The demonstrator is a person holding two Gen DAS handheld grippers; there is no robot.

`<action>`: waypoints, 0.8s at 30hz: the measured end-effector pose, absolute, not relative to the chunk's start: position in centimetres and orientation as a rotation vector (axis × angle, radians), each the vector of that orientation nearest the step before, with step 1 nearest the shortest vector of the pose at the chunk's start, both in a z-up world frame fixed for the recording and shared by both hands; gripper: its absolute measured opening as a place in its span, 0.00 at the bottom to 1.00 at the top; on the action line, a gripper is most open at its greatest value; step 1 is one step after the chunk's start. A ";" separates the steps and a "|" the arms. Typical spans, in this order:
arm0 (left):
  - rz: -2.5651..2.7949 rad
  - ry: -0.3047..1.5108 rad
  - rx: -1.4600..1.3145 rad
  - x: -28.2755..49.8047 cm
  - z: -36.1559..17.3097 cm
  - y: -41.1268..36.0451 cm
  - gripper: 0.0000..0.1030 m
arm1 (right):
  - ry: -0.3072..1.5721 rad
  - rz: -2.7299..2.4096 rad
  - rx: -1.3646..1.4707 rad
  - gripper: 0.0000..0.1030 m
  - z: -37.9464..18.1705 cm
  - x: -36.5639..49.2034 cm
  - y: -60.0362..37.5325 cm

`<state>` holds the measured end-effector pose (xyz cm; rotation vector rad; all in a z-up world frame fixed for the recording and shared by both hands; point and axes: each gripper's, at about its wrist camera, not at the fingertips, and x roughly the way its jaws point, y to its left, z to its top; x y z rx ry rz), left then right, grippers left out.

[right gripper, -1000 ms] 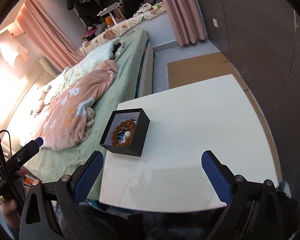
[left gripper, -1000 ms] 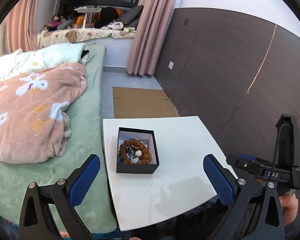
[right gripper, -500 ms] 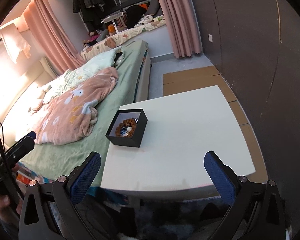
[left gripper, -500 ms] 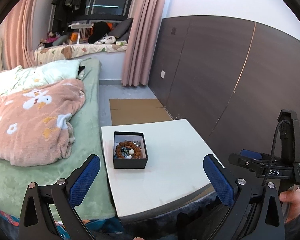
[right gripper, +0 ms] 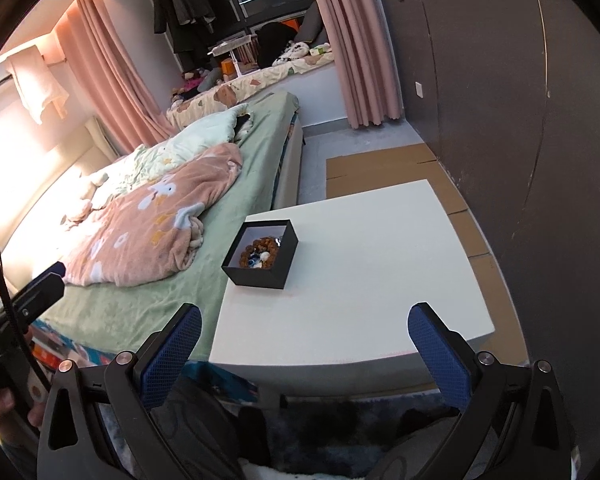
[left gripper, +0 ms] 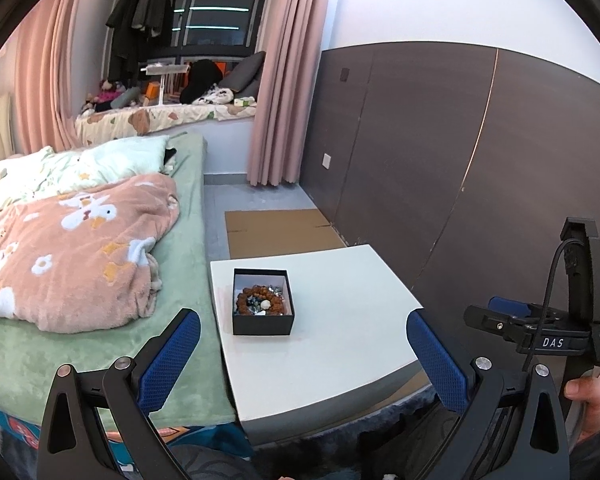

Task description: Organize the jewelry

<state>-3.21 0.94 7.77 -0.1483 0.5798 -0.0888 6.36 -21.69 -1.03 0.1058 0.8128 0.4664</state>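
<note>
Beside the bed (left gripper: 100,344), both grippers (left gripper: 304,354) (right gripper: 305,346) are hovering, fingers apart and empty; each should be approaching the box (left gripper: 262,301) on the desk (left gripper: 340,336) slowly, from above.

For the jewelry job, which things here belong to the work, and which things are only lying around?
Belongs to the job:
- black box on the white table
- brown bead bracelet and small pieces inside the box
- left gripper and right gripper, both open, away from the box

Just lying about:
- pink blanket on the bed
- cardboard on the floor
- pink curtains
</note>
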 end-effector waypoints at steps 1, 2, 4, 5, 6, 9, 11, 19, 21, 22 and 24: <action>-0.090 0.578 -0.147 -3.3 7.8 0.9 1.00 | 0.812 0.467 0.105 1.00 -1.0 6.3 -21.7; -0.091 0.576 -0.144 -3.5 7.9 0.8 1.00 | 0.811 0.467 0.106 1.00 -1.0 6.1 -21.7; -0.092 0.575 -0.141 -3.6 8.0 0.9 1.00 | 0.806 0.468 0.108 1.00 -0.8 5.8 -21.7; -0.091 0.572 -0.140 -3.8 8.0 0.9 1.00 | 0.800 0.468 0.112 1.00 -0.8 5.7 -21.8; -0.091 0.565 -0.142 -3.9 8.1 0.9 1.00 | 0.791 0.469 0.116 1.00 -0.6 5.5 -21.9; -0.087 0.559 -0.147 -4.1 8.2 1.0 1.00 | 0.782 0.460 0.103 1.00 -0.4 5.1 -21.8; -0.087 0.560 -0.149 -4.2 8.2 1.0 1.00 | 0.780 0.459 0.095 1.00 -0.3 4.9 -21.7; -0.085 0.557 -0.150 -4.2 8.1 0.8 1.00 | 0.777 0.460 0.097 1.00 -0.2 4.8 -21.5; -0.085 0.558 -0.150 -4.2 8.1 0.8 1.00 | 0.777 0.459 0.099 1.00 -0.2 4.8 -21.5; -0.086 0.559 -0.150 -4.2 8.0 0.8 1.00 | 0.776 0.459 0.099 1.00 -0.2 4.8 -21.5; -0.085 0.557 -0.149 -4.2 8.0 0.8 1.00 | 0.775 0.461 0.099 1.00 -0.2 4.8 -21.6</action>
